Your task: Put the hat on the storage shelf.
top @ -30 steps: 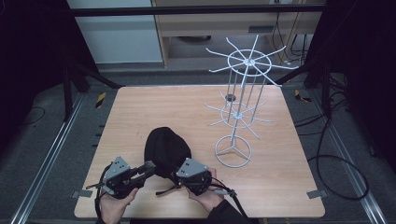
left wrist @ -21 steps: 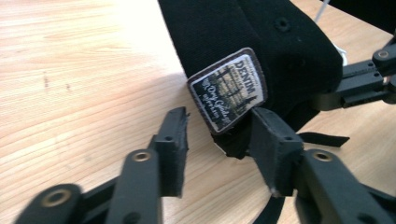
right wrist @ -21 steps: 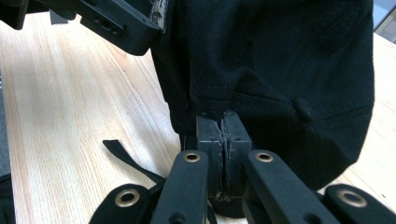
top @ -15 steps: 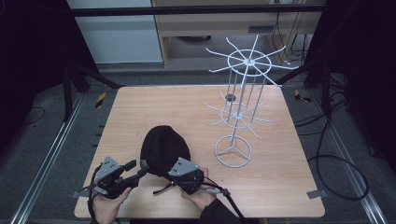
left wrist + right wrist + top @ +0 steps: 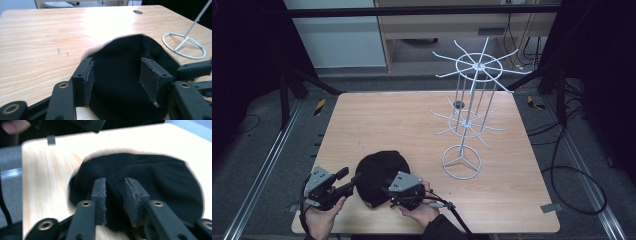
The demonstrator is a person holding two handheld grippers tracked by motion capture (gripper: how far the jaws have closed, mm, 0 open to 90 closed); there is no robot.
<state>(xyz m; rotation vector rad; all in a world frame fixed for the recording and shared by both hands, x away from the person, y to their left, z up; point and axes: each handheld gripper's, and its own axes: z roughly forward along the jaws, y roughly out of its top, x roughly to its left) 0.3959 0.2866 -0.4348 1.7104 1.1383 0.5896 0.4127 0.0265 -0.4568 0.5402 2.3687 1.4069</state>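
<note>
Black beanie (image 5: 378,176) lies slumped on the near edge of the wooden tabletop (image 5: 402,125), between the two hand-held tools. From the high view it reads as a dark rounded lump with the left tool (image 5: 348,181) at its left side and the right tool (image 5: 388,192) at its right, and a white wire hat stand (image 5: 464,122) standing well apart toward the far right. That view hides how the jaws sit. The left gripper view settles it for the left tool (image 5: 120,75): its pads stand wide apart with the cloth lying loose between them, not pinched. The right gripper view shows the right tool (image 5: 115,195) with a narrower gap, its jaws just having opened, the fabric beneath and between them but unclamped. Close up, the beanie (image 5: 130,60) is matte, soft and plain black, with shallow folds running across its crown (image 5: 150,175). The stand's ring base (image 5: 184,46) rests flat just past the hat.
</note>
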